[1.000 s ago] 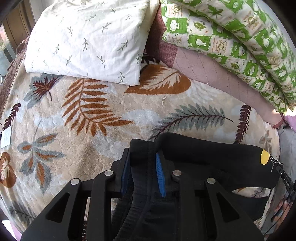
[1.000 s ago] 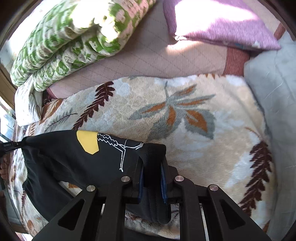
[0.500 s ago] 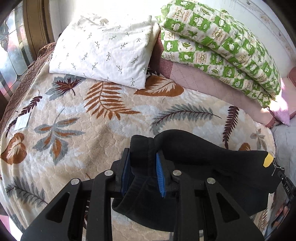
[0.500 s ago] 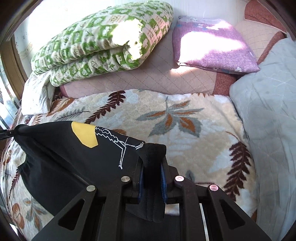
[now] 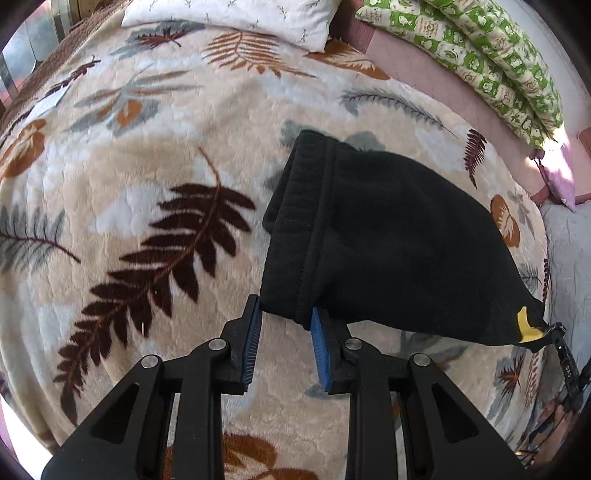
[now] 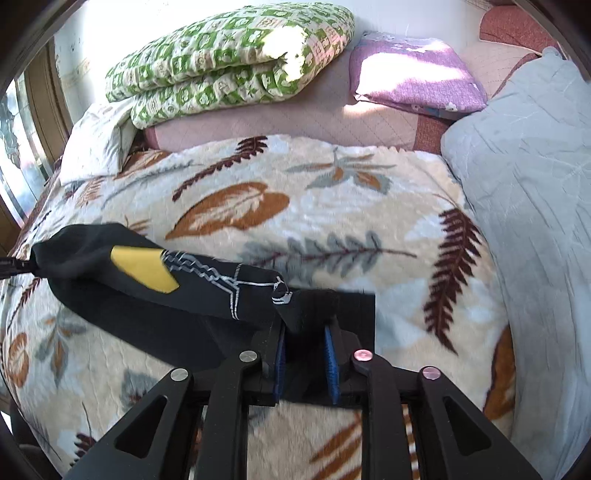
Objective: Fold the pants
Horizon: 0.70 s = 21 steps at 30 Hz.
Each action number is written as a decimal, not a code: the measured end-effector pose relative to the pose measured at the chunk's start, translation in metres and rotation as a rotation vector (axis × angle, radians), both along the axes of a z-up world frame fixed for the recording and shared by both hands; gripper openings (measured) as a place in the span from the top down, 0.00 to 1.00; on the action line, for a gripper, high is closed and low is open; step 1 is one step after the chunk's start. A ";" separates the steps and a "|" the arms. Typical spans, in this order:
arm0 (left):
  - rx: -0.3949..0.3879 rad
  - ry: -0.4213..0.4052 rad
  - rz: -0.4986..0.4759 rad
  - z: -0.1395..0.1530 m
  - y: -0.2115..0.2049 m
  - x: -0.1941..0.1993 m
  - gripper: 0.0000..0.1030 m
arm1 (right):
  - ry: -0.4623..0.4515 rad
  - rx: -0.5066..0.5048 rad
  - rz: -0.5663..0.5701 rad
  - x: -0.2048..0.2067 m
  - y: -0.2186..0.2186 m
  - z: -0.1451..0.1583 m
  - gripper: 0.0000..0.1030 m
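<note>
Over the middle of the leaf-patterned blanket [image 5: 155, 155] that covers the bed, both grippers point steeply down at the black pants [image 5: 388, 236]. The left gripper [image 5: 284, 325] has its blue pads at the ribbed waistband; the cloth's lower edge lies between them, touching the right pad, with a clear gap to the left pad, so whether it is pinched cannot be told. The right gripper [image 6: 304, 343] has just been opening its jaws: a black corner of the pants sits between the pads with slack on both sides, and the yellow patch [image 6: 144, 267] lies just beyond. A second ago both grippers were clamped on bunched fabric held close under the cameras near the white pillow [image 5: 236, 14] and the green quilt [image 6: 229, 59]; now the pants are spread further out on the blanket. Their long axis runs between the two grippers, waistband end toward the left gripper.
</note>
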<state>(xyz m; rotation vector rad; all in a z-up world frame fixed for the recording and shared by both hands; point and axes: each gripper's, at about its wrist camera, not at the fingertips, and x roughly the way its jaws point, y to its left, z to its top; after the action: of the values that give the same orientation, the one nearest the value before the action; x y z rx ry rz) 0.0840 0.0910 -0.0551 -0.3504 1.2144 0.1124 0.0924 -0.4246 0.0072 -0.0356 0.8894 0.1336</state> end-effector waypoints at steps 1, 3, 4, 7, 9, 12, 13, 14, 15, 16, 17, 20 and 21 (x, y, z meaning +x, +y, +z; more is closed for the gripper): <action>-0.004 0.002 -0.003 0.001 0.000 -0.003 0.77 | -0.002 0.003 -0.011 -0.005 -0.001 0.001 0.76; 0.006 0.015 -0.032 0.006 0.000 -0.011 0.77 | 0.012 0.010 -0.038 -0.016 -0.006 0.002 0.73; 0.011 0.016 -0.042 0.010 0.001 -0.014 0.77 | 0.012 0.002 -0.052 -0.022 -0.008 0.004 0.72; 0.017 -0.009 -0.069 0.026 0.010 -0.028 0.77 | 0.031 0.023 -0.095 -0.041 -0.017 0.010 0.67; 0.021 -0.036 -0.067 0.038 0.019 -0.033 0.77 | 0.041 0.068 -0.136 -0.054 -0.027 0.017 0.66; 0.003 -0.060 -0.052 0.054 0.028 -0.026 0.76 | 0.047 0.176 -0.189 -0.068 -0.042 0.029 0.62; -0.011 -0.060 -0.049 0.057 0.030 -0.021 0.75 | 0.047 0.232 -0.212 -0.071 -0.048 0.033 0.58; -0.026 -0.057 -0.051 0.058 0.030 -0.015 0.74 | 0.056 0.301 -0.236 -0.072 -0.054 0.036 0.51; -0.035 -0.049 -0.056 0.057 0.028 -0.007 0.72 | 0.065 0.368 -0.263 -0.072 -0.059 0.038 0.47; -0.038 -0.040 -0.052 0.055 0.027 -0.001 0.72 | 0.073 0.420 -0.290 -0.071 -0.063 0.038 0.42; -0.041 -0.025 -0.051 0.053 0.025 0.007 0.72 | 0.095 0.517 -0.330 -0.068 -0.068 0.035 0.40; -0.053 0.025 -0.051 0.041 0.021 0.028 0.72 | 0.175 0.750 -0.416 -0.058 -0.072 0.019 0.40; -0.061 0.036 -0.046 0.038 0.021 0.033 0.72 | 0.203 0.808 -0.437 -0.054 -0.072 0.013 0.40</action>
<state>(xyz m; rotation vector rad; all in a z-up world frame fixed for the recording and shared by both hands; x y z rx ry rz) 0.1169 0.1118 -0.0175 -0.3743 1.2629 0.0423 0.0383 -0.4967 0.0203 0.9336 0.9711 0.0797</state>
